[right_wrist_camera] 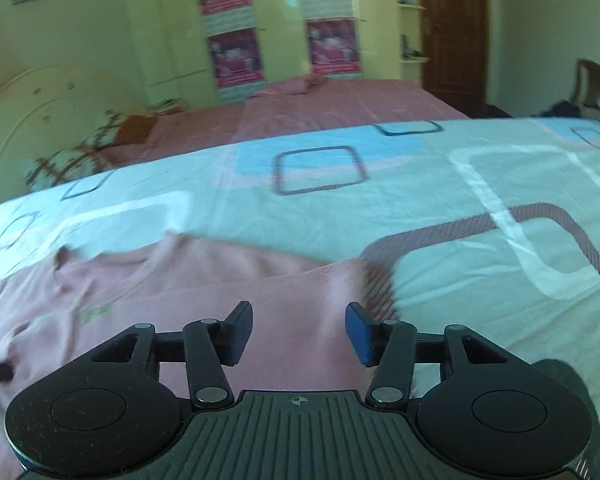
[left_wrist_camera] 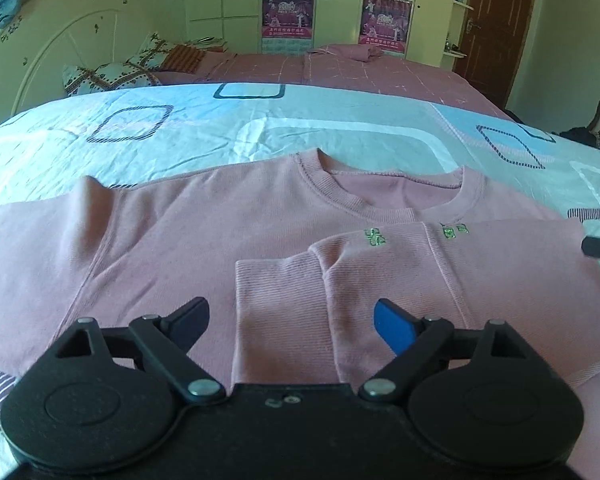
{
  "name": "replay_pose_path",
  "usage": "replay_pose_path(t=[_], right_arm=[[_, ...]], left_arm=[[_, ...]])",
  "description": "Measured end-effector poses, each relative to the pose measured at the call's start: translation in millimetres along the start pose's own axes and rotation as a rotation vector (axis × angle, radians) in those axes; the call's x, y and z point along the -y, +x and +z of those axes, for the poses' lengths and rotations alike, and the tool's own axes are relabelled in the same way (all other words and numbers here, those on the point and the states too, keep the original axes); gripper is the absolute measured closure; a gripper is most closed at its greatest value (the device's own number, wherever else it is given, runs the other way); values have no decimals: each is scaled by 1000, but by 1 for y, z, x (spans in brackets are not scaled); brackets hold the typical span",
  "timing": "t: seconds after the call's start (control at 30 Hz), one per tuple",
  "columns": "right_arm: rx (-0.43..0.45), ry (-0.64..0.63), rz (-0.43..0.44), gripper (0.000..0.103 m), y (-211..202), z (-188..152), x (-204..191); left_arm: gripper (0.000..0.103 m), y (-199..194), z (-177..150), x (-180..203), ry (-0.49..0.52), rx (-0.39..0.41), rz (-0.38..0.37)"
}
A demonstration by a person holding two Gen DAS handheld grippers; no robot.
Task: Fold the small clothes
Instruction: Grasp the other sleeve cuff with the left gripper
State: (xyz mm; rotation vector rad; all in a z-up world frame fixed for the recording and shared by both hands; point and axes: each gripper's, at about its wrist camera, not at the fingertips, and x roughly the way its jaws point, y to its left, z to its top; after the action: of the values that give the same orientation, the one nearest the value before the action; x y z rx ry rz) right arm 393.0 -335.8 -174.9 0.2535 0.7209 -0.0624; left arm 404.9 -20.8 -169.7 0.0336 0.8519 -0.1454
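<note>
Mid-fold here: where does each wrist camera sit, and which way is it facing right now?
Left wrist: on the left gripper, angled down over the pink sweater; its open fingers straddle the folded-in sleeve cuff, and the other gripper's tip shows at the right edge.
Right wrist: on the right gripper, open, empty, angled down over the sweater's right edge; picture blurred.
Shared: sweater, patterned bedsheet, wardrobe posters, brown door.

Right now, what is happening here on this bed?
A person with a handheld gripper in each hand is folding a small pink knit sweater on a pale blue patterned bedsheet. One sleeve already lies folded across the chest. The left gripper hovers open above that sleeve's cuff; the right gripper is open too, holding nothing.
</note>
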Motion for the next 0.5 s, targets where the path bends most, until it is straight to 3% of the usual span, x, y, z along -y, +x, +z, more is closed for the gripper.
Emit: replay_pose_path(t=[0.27, 0.5], right_arm=[[-87, -99, 215, 52, -10, -38, -96], [-96, -142, 300, 52, -10, -48, -176]], left_arm=[[14, -50, -16, -87, -196, -5, 72], [15, -80, -29, -199, -382, 21, 168]])
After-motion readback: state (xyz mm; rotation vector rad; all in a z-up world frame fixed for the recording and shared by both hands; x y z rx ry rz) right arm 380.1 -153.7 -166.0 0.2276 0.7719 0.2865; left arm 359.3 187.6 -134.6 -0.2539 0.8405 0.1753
